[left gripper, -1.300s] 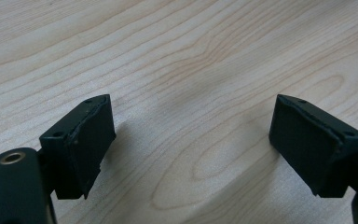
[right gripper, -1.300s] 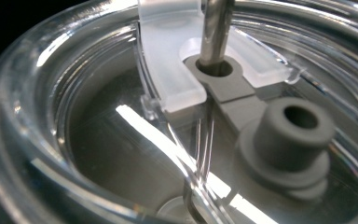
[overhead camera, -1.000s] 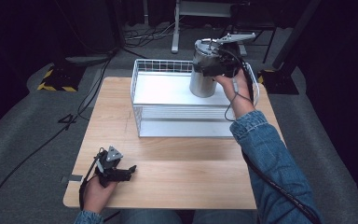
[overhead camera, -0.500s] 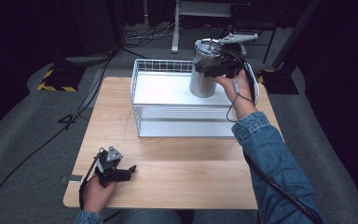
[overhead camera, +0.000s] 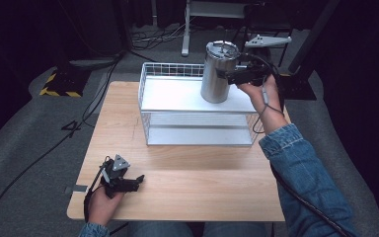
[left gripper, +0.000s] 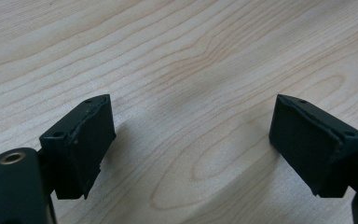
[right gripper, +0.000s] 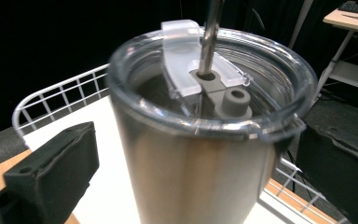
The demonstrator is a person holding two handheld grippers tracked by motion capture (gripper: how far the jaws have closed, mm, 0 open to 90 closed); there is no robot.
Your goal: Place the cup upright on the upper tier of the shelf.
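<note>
A stainless steel tumbler (overhead camera: 216,81) with a clear lid (right gripper: 261,88) and a metal straw (right gripper: 209,32) stands upright on the white top shelf of a wire rack (overhead camera: 172,94), at its back right. My right gripper (overhead camera: 229,74) is open, with a jaw on each side of the tumbler (right gripper: 196,158). In the right gripper view a strip of shelf shows between the left jaw and the steel wall. My left gripper (overhead camera: 137,181) rests low at the front left of the wooden table (overhead camera: 202,187), open with only bare wood between its pads (left gripper: 81,140).
The wire rack (right gripper: 51,95) has a raised wire rim along its back and sides and a lower shelf (overhead camera: 197,129) underneath. A metal stand (overhead camera: 212,10) and cables (overhead camera: 98,89) lie on the grey floor beyond the table.
The tumbler has shifted a little to the right along the shelf with the right gripper around it. The left gripper has stayed still.
</note>
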